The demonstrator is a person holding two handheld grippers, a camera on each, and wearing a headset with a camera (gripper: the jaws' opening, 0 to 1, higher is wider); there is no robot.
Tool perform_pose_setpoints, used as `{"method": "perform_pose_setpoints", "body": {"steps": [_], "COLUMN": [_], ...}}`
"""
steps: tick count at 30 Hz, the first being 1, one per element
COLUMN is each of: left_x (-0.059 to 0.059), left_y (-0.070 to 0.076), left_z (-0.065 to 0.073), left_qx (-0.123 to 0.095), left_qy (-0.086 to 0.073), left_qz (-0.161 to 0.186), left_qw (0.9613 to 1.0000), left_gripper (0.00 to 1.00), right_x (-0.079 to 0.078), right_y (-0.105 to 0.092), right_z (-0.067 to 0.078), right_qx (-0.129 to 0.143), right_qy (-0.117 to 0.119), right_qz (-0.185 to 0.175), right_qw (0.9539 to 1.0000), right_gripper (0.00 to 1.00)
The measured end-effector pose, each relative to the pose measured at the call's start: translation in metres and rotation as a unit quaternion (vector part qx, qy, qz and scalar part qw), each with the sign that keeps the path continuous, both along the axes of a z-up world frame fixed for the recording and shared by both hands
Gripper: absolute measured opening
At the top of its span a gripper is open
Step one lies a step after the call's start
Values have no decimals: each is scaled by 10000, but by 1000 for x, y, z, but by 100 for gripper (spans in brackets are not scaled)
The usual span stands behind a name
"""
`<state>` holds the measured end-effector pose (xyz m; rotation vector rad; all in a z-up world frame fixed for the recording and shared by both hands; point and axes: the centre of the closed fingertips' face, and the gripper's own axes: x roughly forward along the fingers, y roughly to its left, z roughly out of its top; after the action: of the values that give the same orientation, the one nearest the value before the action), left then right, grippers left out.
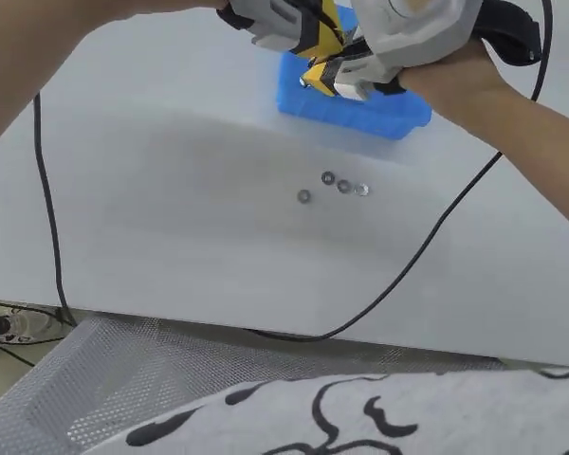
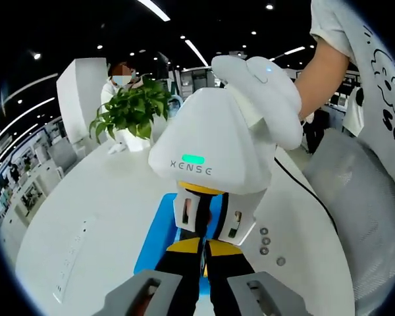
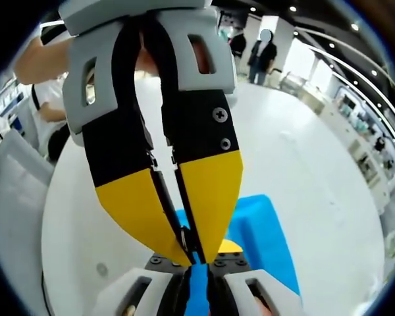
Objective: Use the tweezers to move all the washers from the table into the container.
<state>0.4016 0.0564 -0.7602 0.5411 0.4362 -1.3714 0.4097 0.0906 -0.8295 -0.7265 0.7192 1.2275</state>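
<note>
Both grippers are hovering nose to nose over the blue container (image 1: 384, 118) at the far side of the table (image 1: 171, 218). The left forearm (image 1: 38, 57) is reaching in from the upper left, and the right hand (image 1: 455, 81) is wrapping its gripper from the right.

Left gripper (image 3: 188, 249): its yellow pads (image 3: 210, 197) are pressing together at the tips. Can't tell if anything is pinched between them.

Right gripper (image 2: 205, 230): its jaws are sitting close together and pointing down at the left one's tips. A blue strip (image 3: 197, 291) is showing in the narrow gap between them, but I can't tell what it is or whether the jaws are clamping it.

Washers (image 1: 343, 186): four small metal rings are lying flat on the table in front of the container and apart from it. Three are running in a short row close together, and the fourth is lying just to the left and nearer. Neither gripper is touching them.

A black cable (image 1: 427, 237) is trailing from the right hand across the table.
</note>
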Motion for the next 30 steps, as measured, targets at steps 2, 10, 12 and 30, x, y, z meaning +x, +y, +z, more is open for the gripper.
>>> {"method": "perform_pose_setpoints", "body": {"steps": [2,10,12,30], "left_x": [0,1,1,-19], "left_y": [0,-2,-2,0], "left_z": [-2,-2,-2,48], "left_qx": [7,-27,-9,-36], "left_qy": [17,38,24,-452], "left_qz": [-2,-2,-2,81], "left_qw": [10000,10000,10000,9989], "left_gripper": [0,0,0,0], "right_x": [0,3,4,-9], "right_y": [-1,-2,-2,0], "right_z": [-2,-1,-1,54], "right_qx": [-7,38,42,291], "right_qy": [29,114,123,-523], "right_qz": [-4,-67,-78,-58], "right_qw": [10000,9999,9999,9982], "right_gripper": [3,4,5,4]}}
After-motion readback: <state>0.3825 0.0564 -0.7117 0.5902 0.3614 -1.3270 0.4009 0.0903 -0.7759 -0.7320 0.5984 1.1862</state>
